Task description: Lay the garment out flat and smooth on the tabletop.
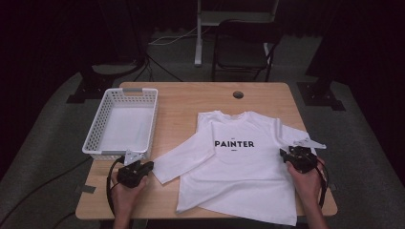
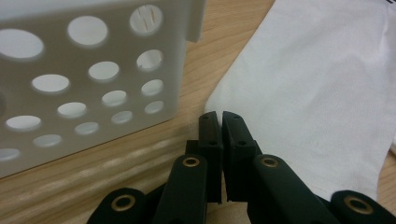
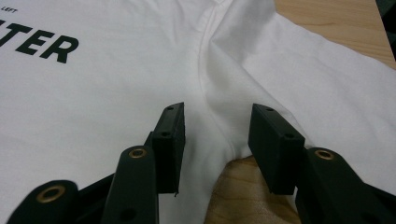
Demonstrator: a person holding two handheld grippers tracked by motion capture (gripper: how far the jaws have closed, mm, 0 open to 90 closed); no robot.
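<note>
High view: your white shirt (image 1: 236,162) lies flat and face up on the wooden counter (image 1: 181,102), its printed chest toward the far edge. Your left gripper (image 1: 143,168) sits just off the cuff of the near sleeve (image 2: 299,93), its fingers (image 2: 208,135) pressed together with nothing between them; the cuff lies just beyond the tips and to their right, and a white basket (image 1: 122,121) stands beside it. Your right gripper (image 1: 292,153) rests at the shirt's other side, fingers (image 3: 170,135) spread, straddling the underarm seam where sleeve meets body, not pinching the cloth.
</note>
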